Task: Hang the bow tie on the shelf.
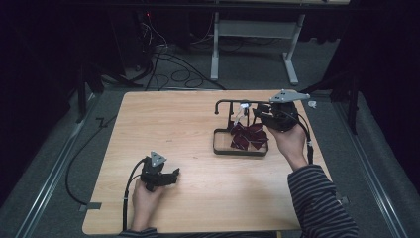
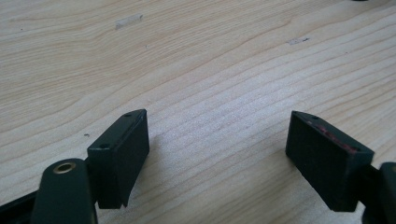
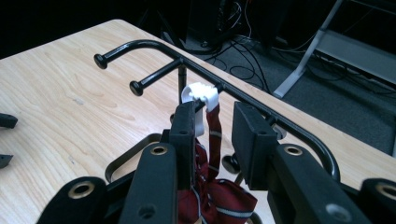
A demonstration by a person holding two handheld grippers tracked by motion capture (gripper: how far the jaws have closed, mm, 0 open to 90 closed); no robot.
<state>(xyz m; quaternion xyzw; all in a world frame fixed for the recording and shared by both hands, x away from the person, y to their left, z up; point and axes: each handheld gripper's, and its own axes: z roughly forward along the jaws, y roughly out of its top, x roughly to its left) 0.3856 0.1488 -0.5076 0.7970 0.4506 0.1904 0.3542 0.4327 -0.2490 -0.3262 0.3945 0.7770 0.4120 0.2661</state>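
Near the person, on the wooden table (image 1: 198,188), the left gripper (image 1: 173,174) rests with its jaws wide apart and nothing between them. Farther off, the right gripper (image 3: 212,126) is up at the black rack (image 3: 261,105). Its jaws are apart around a white clip (image 3: 200,93) hooked on the rack's bar. A red striped cloth (image 3: 215,198) hangs down from the clip, between the jaws. The right gripper is much nearer to it.
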